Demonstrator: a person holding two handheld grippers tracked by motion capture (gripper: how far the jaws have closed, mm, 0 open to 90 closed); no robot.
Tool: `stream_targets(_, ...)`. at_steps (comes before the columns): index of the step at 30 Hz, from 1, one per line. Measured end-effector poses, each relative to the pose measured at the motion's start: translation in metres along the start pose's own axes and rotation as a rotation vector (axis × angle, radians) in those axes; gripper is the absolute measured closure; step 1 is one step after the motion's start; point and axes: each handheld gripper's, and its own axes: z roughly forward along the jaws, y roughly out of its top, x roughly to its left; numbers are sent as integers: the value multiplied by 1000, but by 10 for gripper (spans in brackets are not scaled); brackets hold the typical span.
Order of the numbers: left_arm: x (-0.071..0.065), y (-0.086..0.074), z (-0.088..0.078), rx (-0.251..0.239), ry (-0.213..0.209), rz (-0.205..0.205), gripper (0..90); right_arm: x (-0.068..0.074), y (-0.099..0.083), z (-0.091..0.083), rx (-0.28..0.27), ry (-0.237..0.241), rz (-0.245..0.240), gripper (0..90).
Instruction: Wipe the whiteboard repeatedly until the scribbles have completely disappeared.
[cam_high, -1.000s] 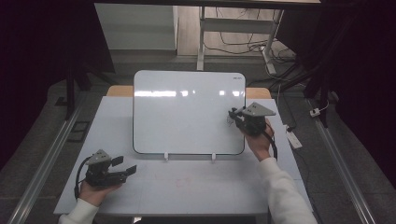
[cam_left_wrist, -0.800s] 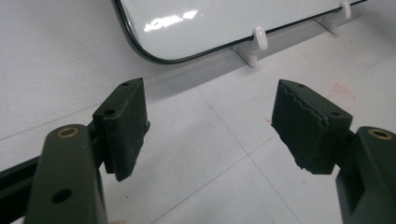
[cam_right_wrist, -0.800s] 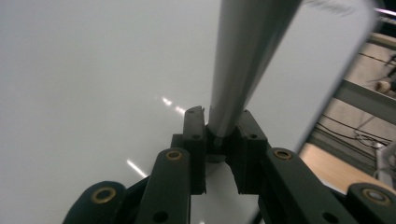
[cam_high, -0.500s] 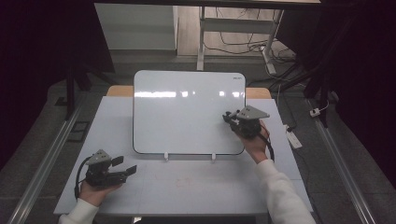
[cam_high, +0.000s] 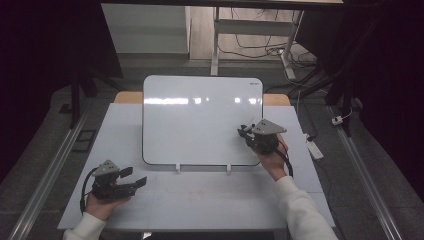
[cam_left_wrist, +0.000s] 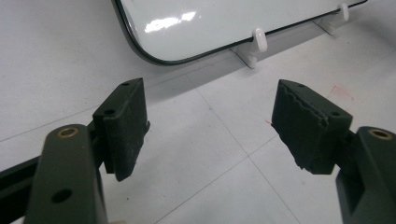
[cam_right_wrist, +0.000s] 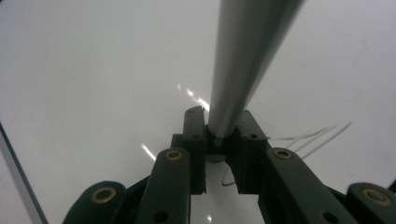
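A grey marker (cam_right_wrist: 243, 60) is clamped between the jaws of the right claw (cam_right_wrist: 223, 135), its round barrel running up and away along them, close over the whiteboard (cam_high: 195, 125). The whiteboard is white and glossy with rounded corners and a thin dark rim, propped tilted on two small white feet on the tabletop (cam_high: 200, 200). Faint thin lines mark its surface near the marker.

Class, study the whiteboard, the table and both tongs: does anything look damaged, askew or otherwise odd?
One thing: the pad on the left tongs has a ragged, chipped edge. The whiteboard stands straight on its feet, and the right tongs are shut on a grey pen in front of it.
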Motion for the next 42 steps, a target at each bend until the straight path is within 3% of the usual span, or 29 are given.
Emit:
stream_targets(2, -1, 0, 0, 2, 1, 7, 273, -5, 2, 0, -7, -19, 9, 772)
stream_targets(6, -2, 0, -1, -2, 2, 6, 273, -43, 17, -5, -36, -120, 77, 771)
stream_targets(8, 0, 0, -1, -3, 4, 1, 273, -46, 17, -5, -37, -108, 90, 772)
stream_targets(10, 1, -1, 0, 1, 1, 0, 273, -38, 11, -7, -18, -64, 66, 772)
stream_targets(14, 2, 0, 1, 2, -1, 0, 274, 0, -13, -12, 37, 33, -22, 772)
stream_targets(16, 1, 0, 2, 5, -1, 2, 273, 0, -13, -13, 40, 28, -38, 772)
stream_targets(17, 1, 0, 2, 7, 0, 4, 273, -3, -11, -13, 38, 18, -32, 772)
stream_targets(18, 0, 1, 2, 7, 1, 6, 273, -18, -3, -13, 18, -39, -9, 772)
stream_targets(19, 0, 1, 2, 4, 3, 6, 273, -25, 0, -12, 7, -57, 1, 772)
stream_targets(20, -1, 1, 1, 3, 2, 7, 273, -25, 0, -12, 7, -57, 1, 772)
stream_targets(22, -1, 0, 0, 2, 3, 4, 273, -42, 9, -12, -14, -102, 41, 771)
stream_targets(24, 0, 0, 0, 1, 3, 0, 273, -50, 13, -11, -19, -112, 58, 772)
stream_targets(27, 0, 0, 0, 0, 1, 0, 274, -38, 7, -12, 2, -76, 17, 772)
stream_targets(31, 0, 0, -1, -4, 1, 1, 273, -8, -14, -19, 43, -14, -57, 772)
stream_targets(33, -1, 0, 0, -1, 1, 4, 273, -6, -17, -21, 51, -14, -76, 772)
stream_targets(40, -2, 1, 0, -3, 4, 4, 273, -44, 13, -9, -15, -115, 3, 772)
stream_targets(42, -2, 1, 0, -2, 4, 3, 273, -50, 17, -7, -26, -118, 25, 772)
